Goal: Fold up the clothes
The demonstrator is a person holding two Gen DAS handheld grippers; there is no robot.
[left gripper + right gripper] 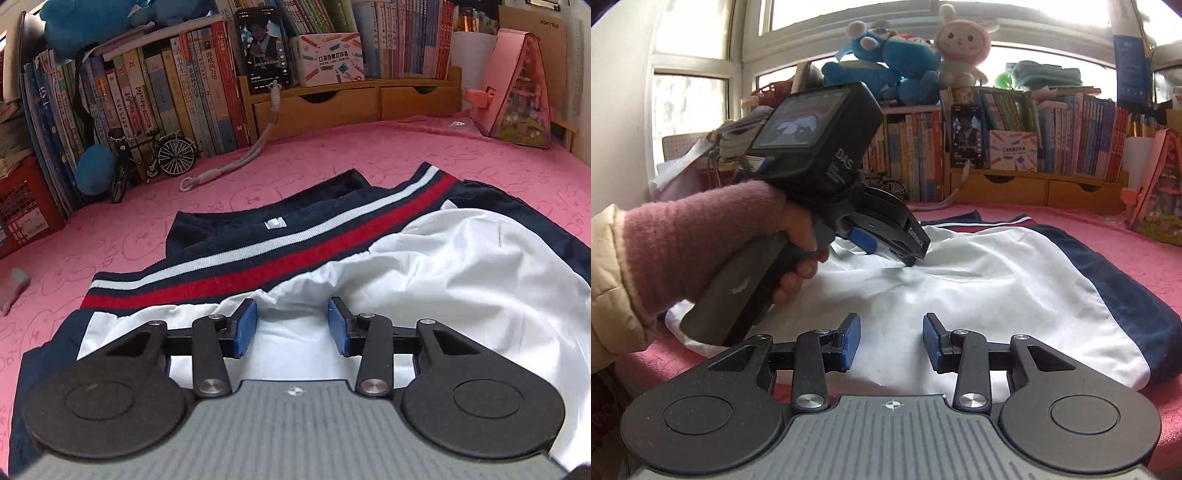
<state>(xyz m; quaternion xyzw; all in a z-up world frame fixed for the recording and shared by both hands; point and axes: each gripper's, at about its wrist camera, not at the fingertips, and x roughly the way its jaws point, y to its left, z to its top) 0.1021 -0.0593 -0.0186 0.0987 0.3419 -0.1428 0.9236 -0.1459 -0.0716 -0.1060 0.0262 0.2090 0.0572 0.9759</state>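
1. Fingers [245, 328] of our left gripper [291, 326] stand wide apart, low over white cloth at centre frame, gripping nothing.
2. Our right gripper [892, 341] is likewise wide and empty, at lower centre.
3. We see the jacket [997, 280] spread on the pink bench [332, 155], striped hem [258, 254] toward the books [177, 96] at upper left.
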